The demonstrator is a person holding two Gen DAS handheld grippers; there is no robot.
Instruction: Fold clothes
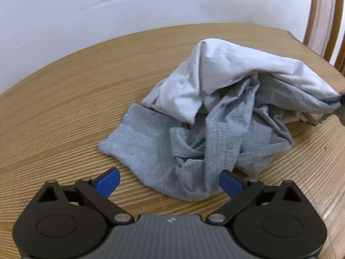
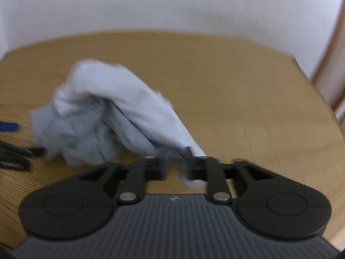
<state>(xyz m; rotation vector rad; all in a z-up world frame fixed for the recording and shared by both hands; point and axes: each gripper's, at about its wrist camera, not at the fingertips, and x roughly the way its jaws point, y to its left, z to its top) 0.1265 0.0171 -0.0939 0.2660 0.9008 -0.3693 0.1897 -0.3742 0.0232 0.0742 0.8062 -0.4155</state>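
A crumpled white garment [image 1: 226, 69] lies draped over a rumpled grey garment [image 1: 151, 138] on the wooden table [image 1: 64, 86]. My left gripper [image 1: 169, 181] is open, its blue pads [image 1: 107, 181] wide apart just above the grey garment's near edge, touching nothing. The right wrist view is blurred. There the white garment [image 2: 120, 90] stretches from the grey garment [image 2: 71, 133] down to my right gripper [image 2: 176, 166]. Its fingers stand apart with a gap, and a strip of white cloth runs between them, lying against the right finger [image 2: 194, 168].
A white wall rises behind the table. A wooden chair back [image 1: 323, 21] stands at the far right corner. Bare tabletop [image 2: 237, 86] stretches right of the pile and behind it. A blue pad of the left gripper [image 2: 8, 127] shows at the left edge.
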